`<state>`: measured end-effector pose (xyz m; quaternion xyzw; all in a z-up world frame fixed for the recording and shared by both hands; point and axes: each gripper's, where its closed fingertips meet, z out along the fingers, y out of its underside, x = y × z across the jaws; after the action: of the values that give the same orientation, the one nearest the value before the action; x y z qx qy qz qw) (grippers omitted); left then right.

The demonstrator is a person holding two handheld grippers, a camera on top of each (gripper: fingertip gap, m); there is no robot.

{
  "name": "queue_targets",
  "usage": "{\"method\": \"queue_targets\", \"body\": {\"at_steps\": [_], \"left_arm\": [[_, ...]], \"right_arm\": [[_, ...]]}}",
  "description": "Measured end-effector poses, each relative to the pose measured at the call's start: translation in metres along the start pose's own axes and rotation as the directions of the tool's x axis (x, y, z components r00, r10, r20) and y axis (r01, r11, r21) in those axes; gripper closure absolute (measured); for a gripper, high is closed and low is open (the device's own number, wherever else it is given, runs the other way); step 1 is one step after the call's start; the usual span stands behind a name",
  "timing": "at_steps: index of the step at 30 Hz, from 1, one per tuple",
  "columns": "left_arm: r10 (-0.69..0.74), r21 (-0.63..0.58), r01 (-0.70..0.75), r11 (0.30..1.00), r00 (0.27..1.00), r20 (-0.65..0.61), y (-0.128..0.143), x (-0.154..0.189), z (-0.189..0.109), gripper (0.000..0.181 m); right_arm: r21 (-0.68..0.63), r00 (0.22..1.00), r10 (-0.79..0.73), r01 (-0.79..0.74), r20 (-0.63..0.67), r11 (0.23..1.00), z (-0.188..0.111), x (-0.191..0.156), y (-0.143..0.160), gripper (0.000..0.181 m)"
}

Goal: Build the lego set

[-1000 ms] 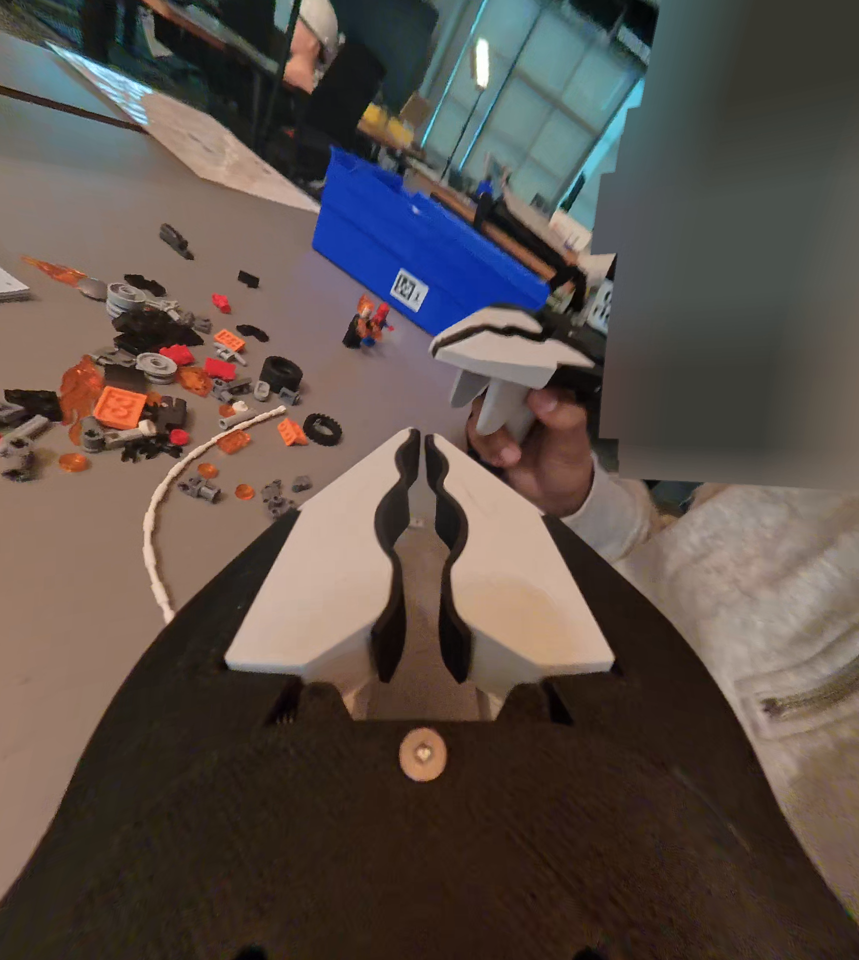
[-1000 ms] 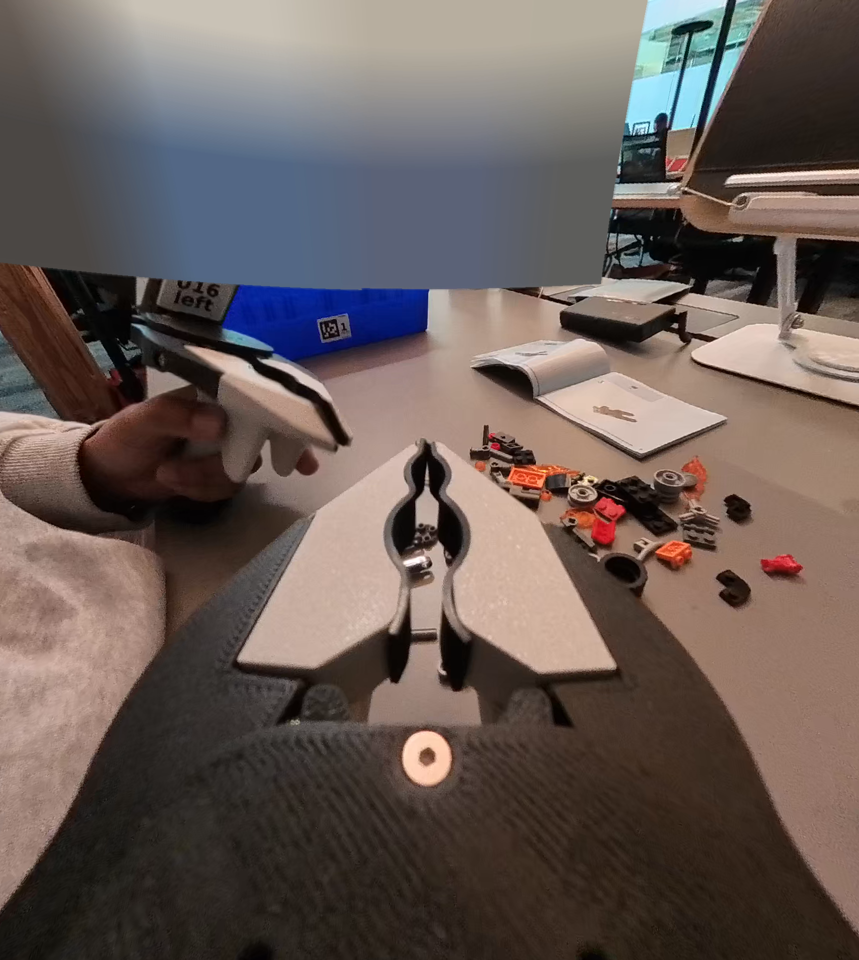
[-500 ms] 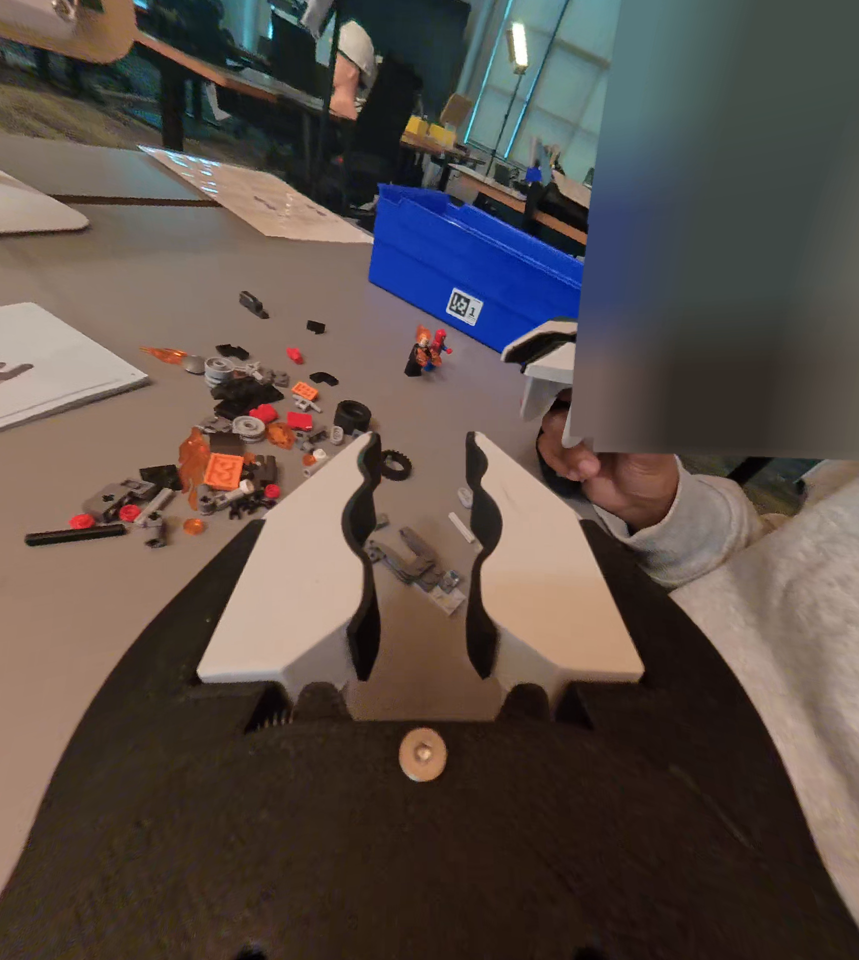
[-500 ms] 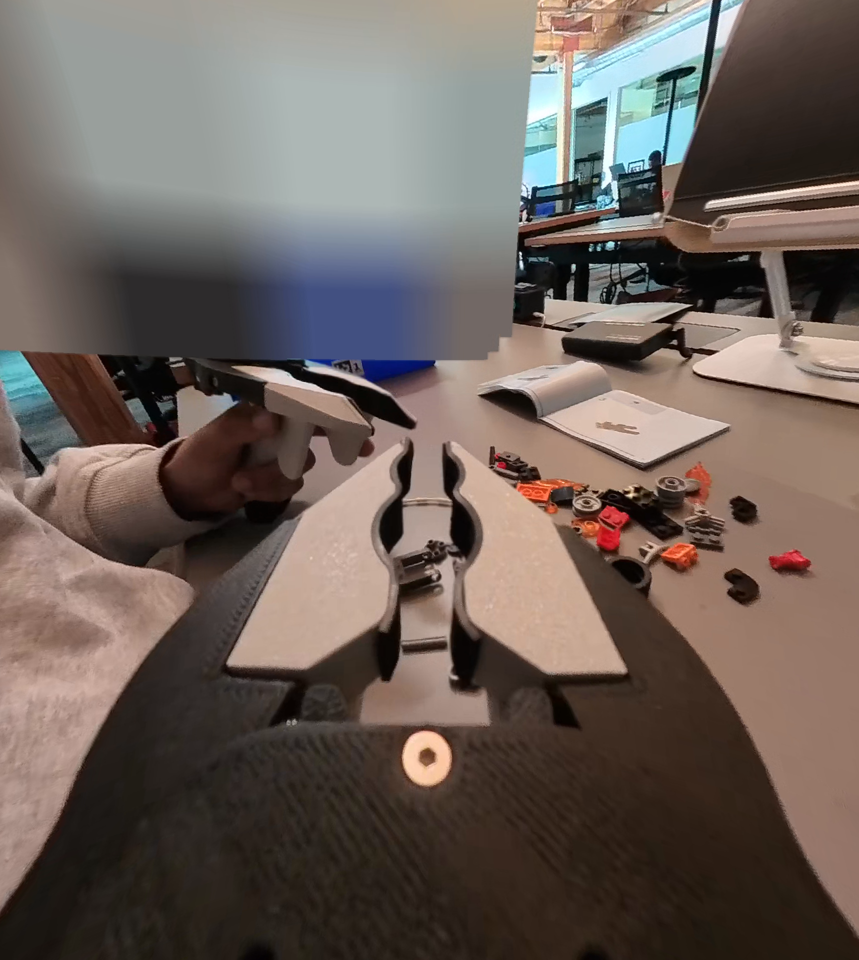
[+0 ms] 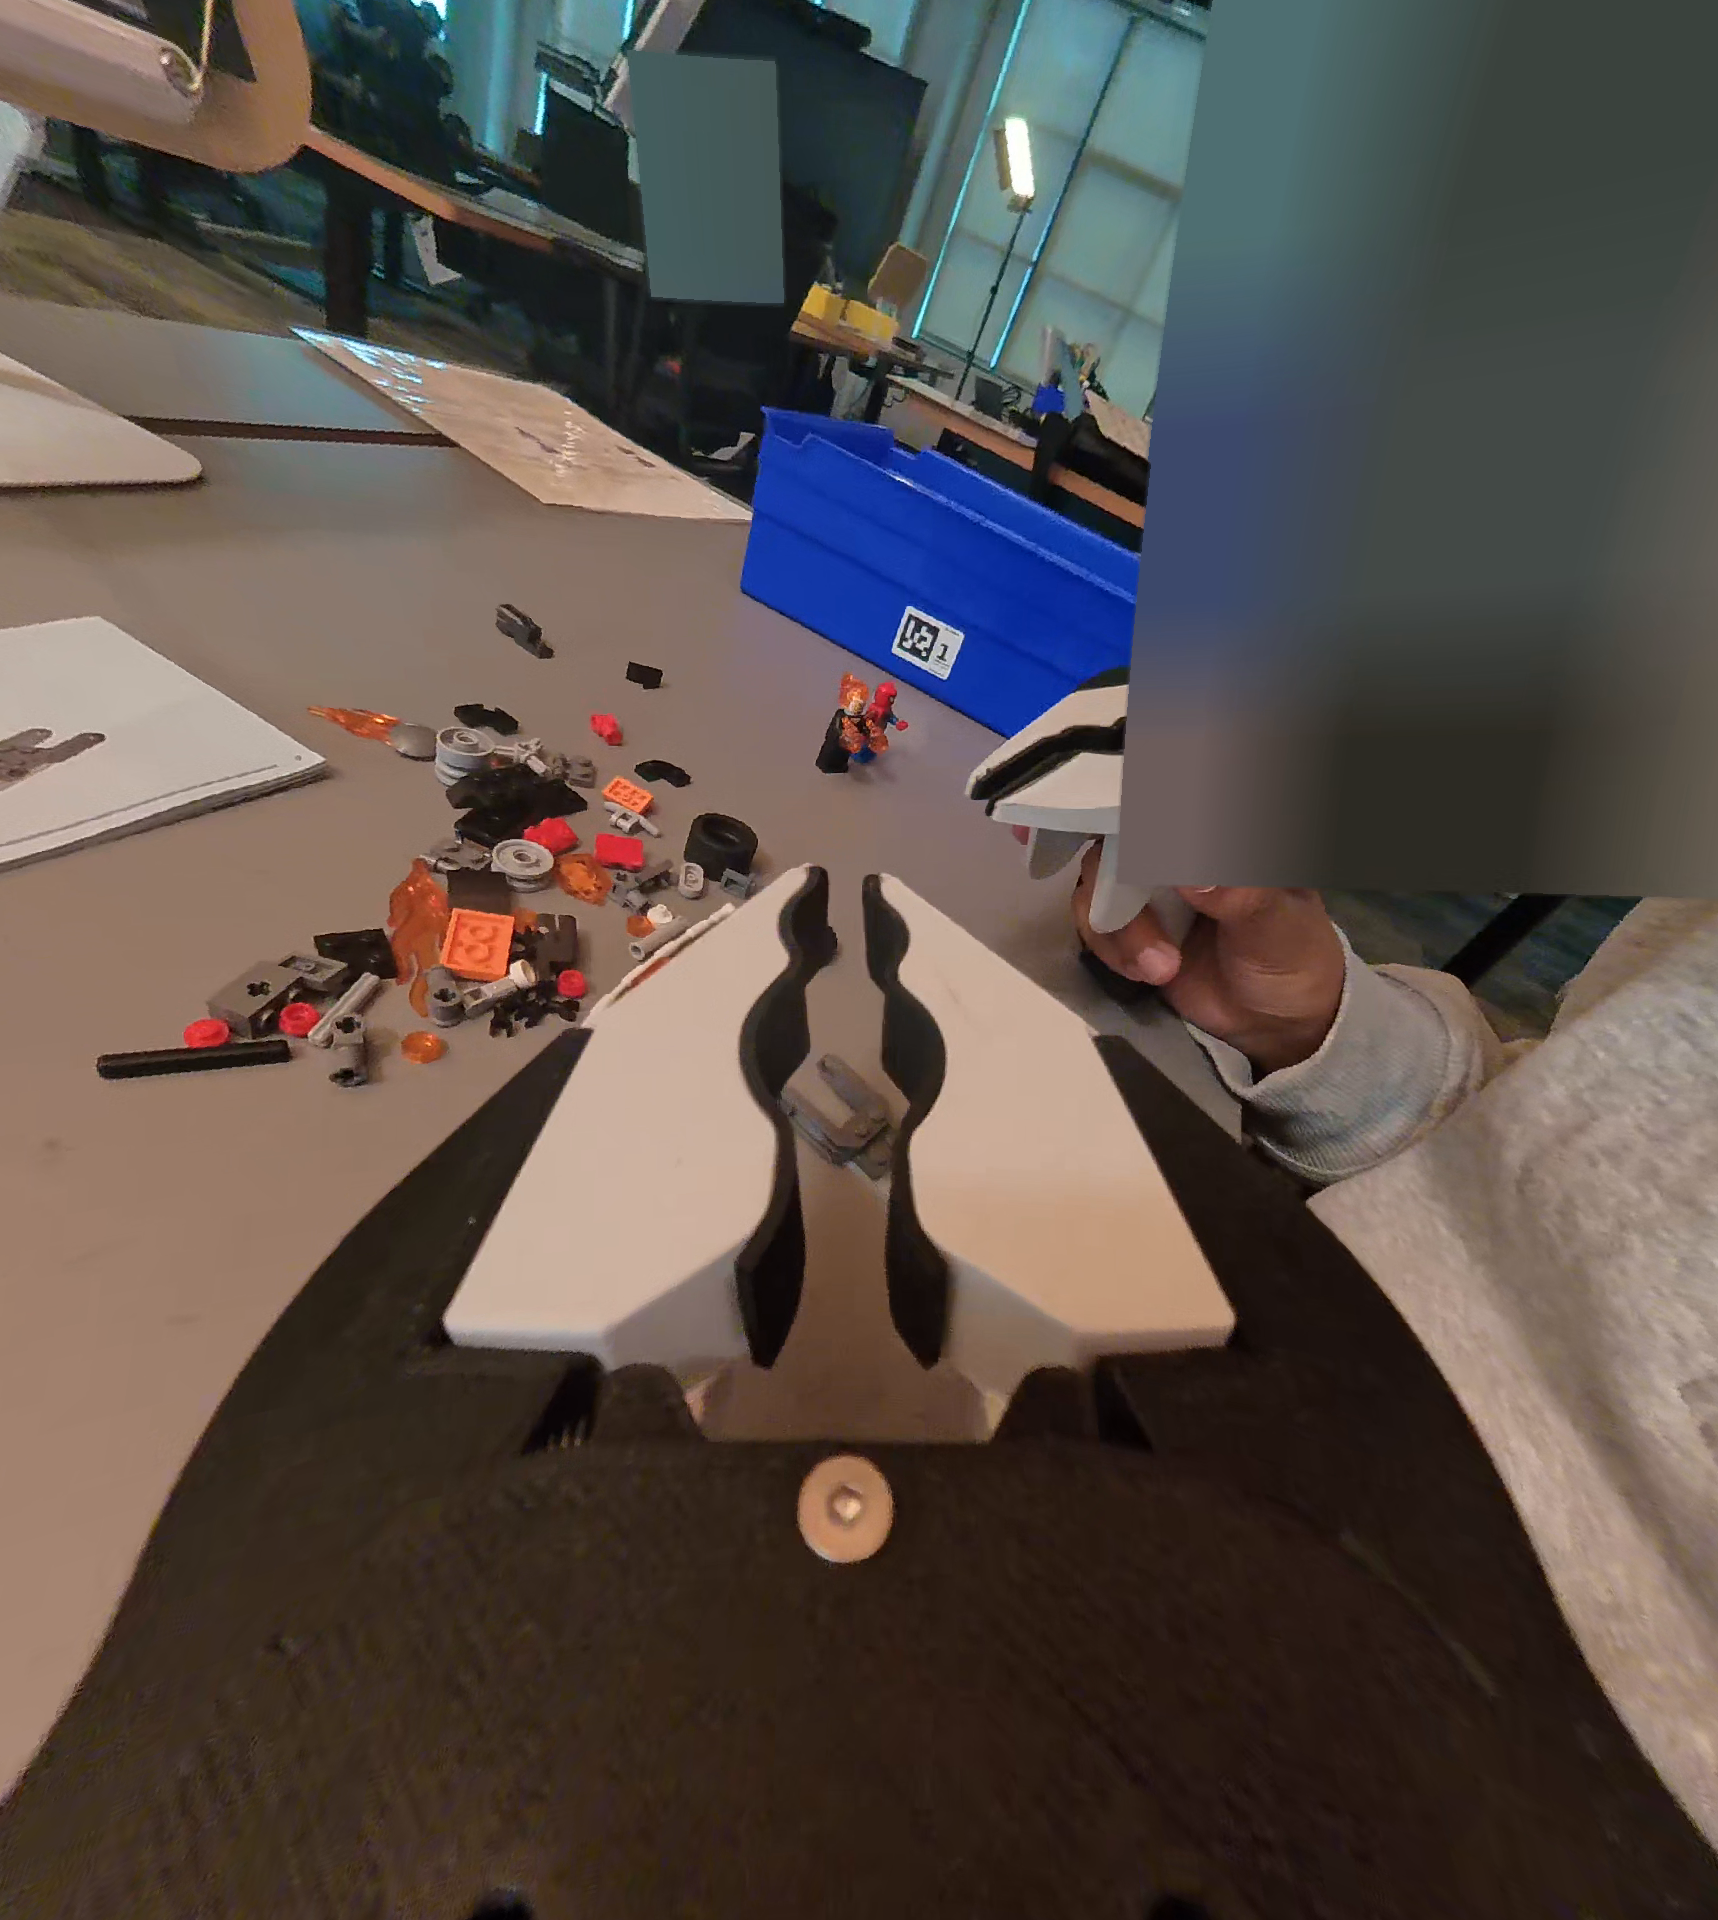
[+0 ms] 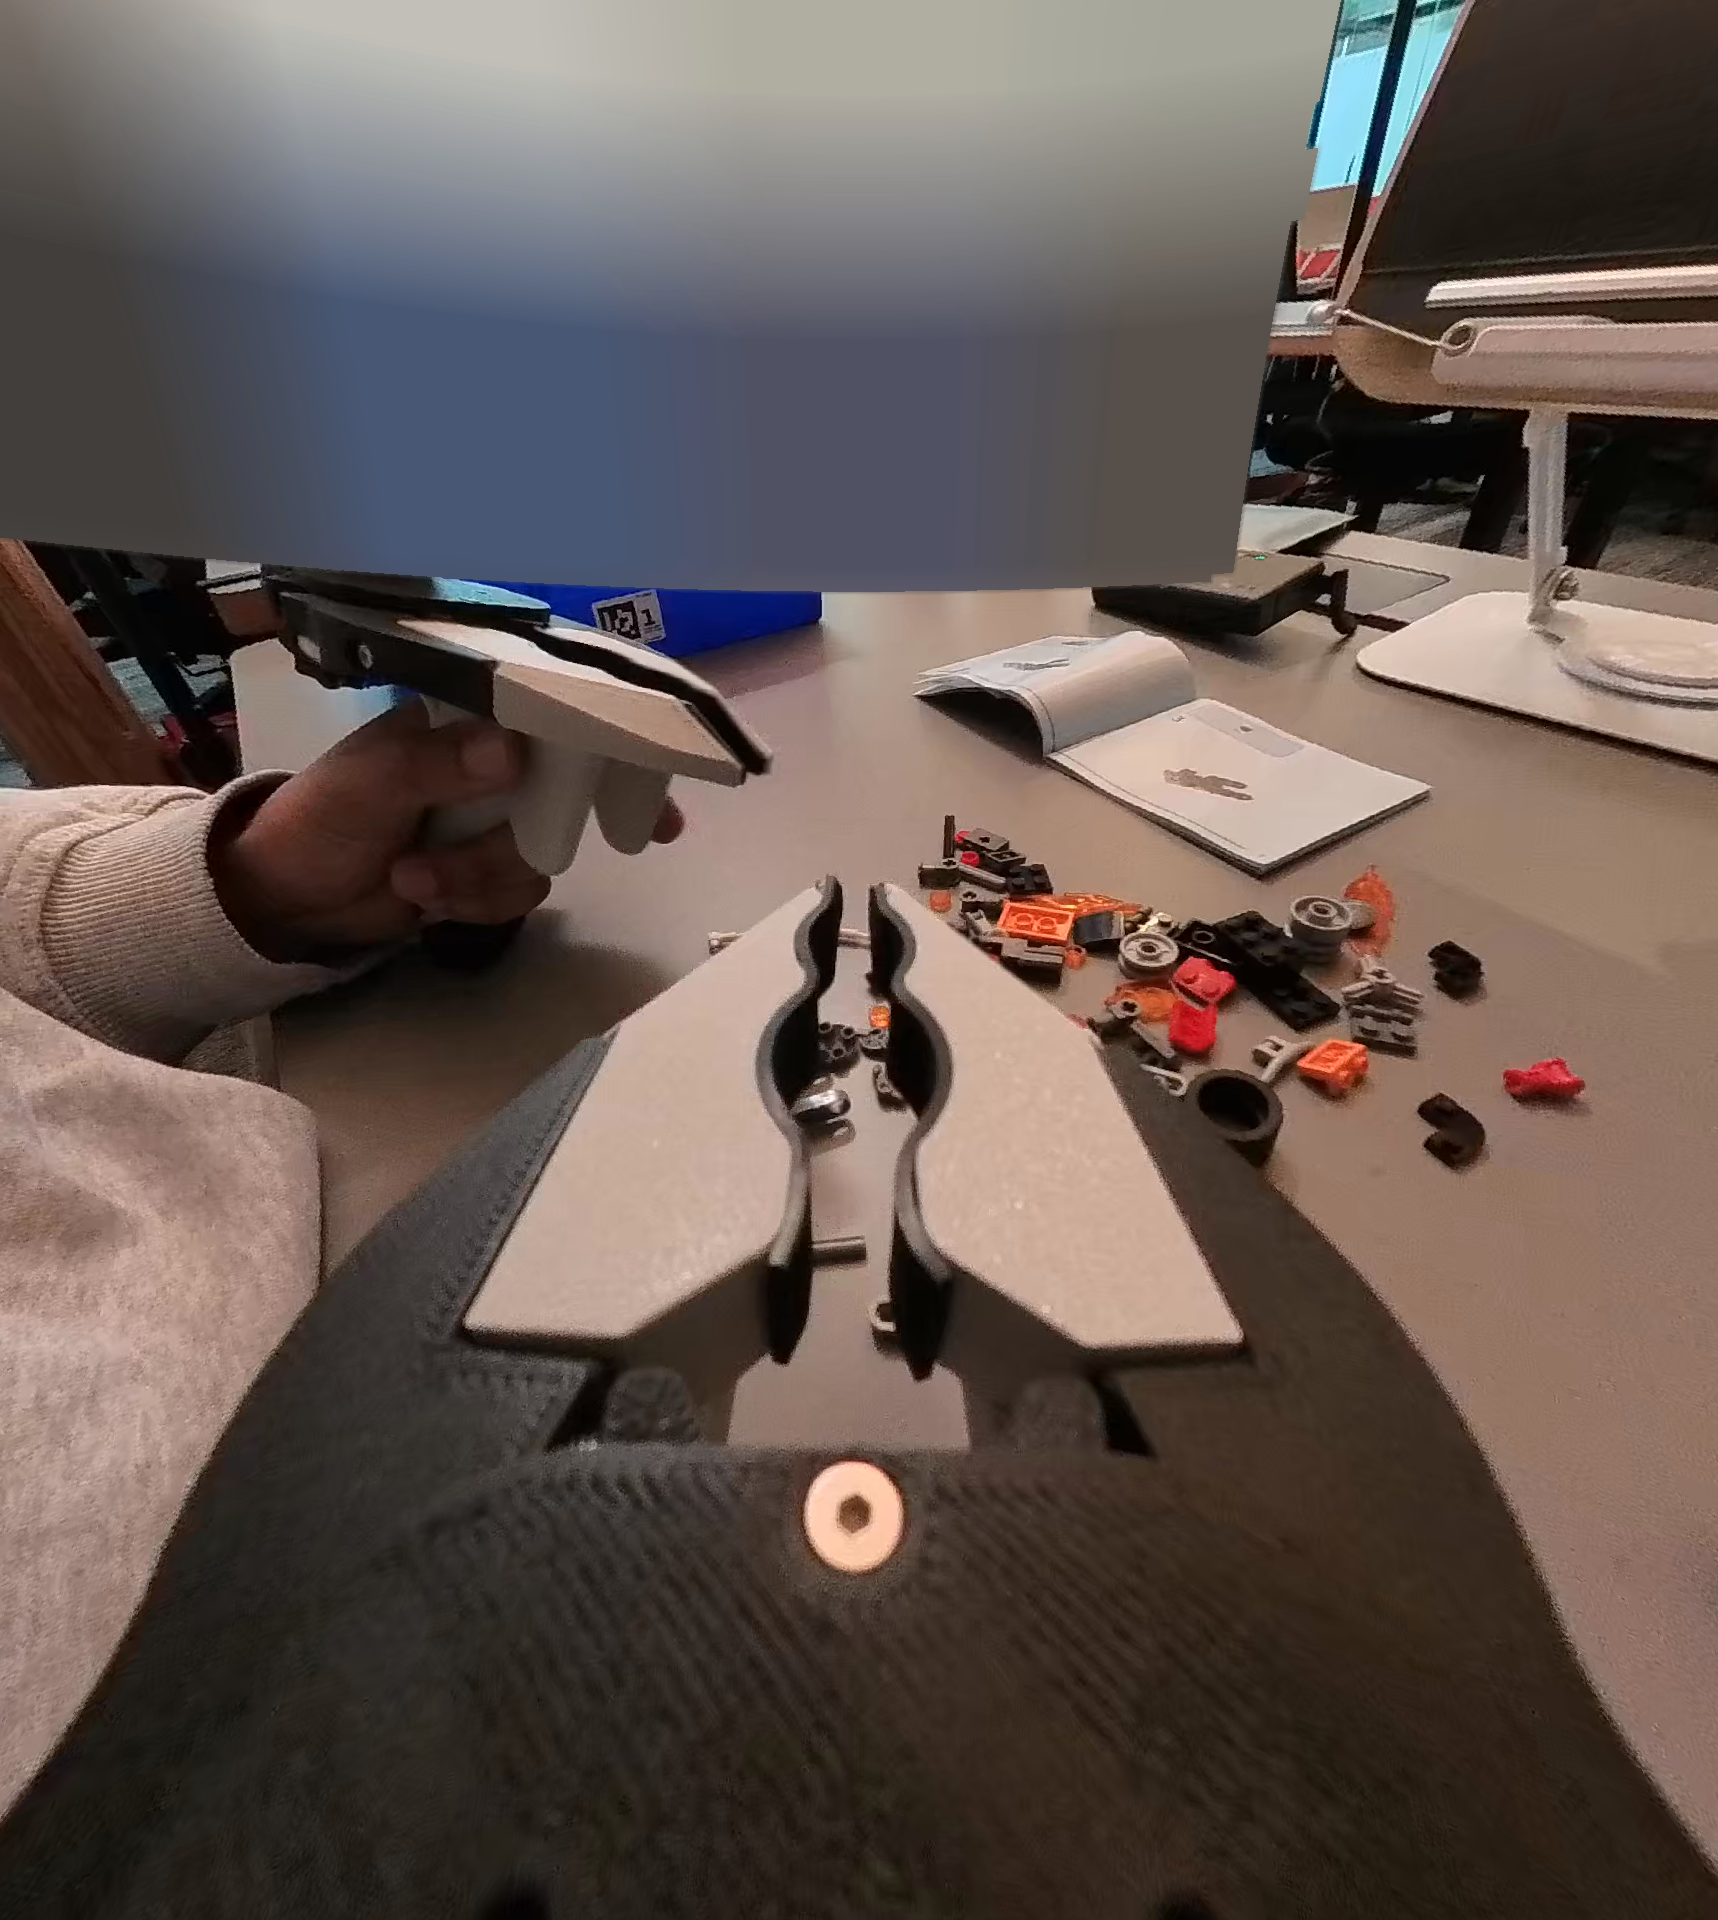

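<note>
The left gripper (image 5: pixel 842 902) points low over the table (image 5: pixel 159 1195), jaws nearly together around a grey lego assembly (image 5: pixel 839 1117) (contact unclear). The right gripper (image 6: pixel 855 904) has narrowly parted jaws, holding nothing; the loose pile (image 6: pixel 1198 966) lies right of them, with bare table beyond.

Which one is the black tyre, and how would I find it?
Start at the blue bin on the far side of the table, then come back toward the heap of loose bricks. The black tyre sits at the heap's edge nearest the two minifigures. It is the only fat, hollow black ring there.
</note>
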<state>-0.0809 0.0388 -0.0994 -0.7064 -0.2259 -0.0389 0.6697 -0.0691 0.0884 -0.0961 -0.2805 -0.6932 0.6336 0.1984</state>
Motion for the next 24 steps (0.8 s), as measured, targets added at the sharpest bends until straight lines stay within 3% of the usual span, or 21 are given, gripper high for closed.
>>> {"method": "queue_targets", "body": {"at_steps": [12,15,18,21,24], "left_arm": [[-0.010,-0.010,0.009,1.000,0.999,-0.044,0.002,0.005,0.003,0.181],[-0.015,-0.010,0.014,1.000,0.999,-0.045,0.001,0.004,0.004,0.181],[-0.019,-0.013,0.019,1.000,0.999,-0.042,0.001,0.002,0.005,0.181],[-0.023,-0.013,0.023,1.000,0.999,-0.041,0.001,0.002,0.005,0.180],[-0.033,-0.015,0.032,0.999,0.999,-0.043,0.001,0.001,0.006,0.180]], "right_arm": [[0.006,1.000,0.004,-0.005,0.015,1.000,-0.001,-0.002,-0.001,0.181],[-0.009,0.999,0.004,-0.004,-0.043,1.000,-0.001,0.011,0.000,0.181],[-0.174,0.984,-0.009,-0.022,-0.178,0.984,-0.004,0.046,0.023,0.180],[-0.342,0.980,-0.020,-0.050,-0.198,0.938,-0.005,0.067,0.049,0.181],[-0.453,0.968,-0.148,0.041,-0.203,0.891,-0.003,0.080,0.062,0.181]]}}
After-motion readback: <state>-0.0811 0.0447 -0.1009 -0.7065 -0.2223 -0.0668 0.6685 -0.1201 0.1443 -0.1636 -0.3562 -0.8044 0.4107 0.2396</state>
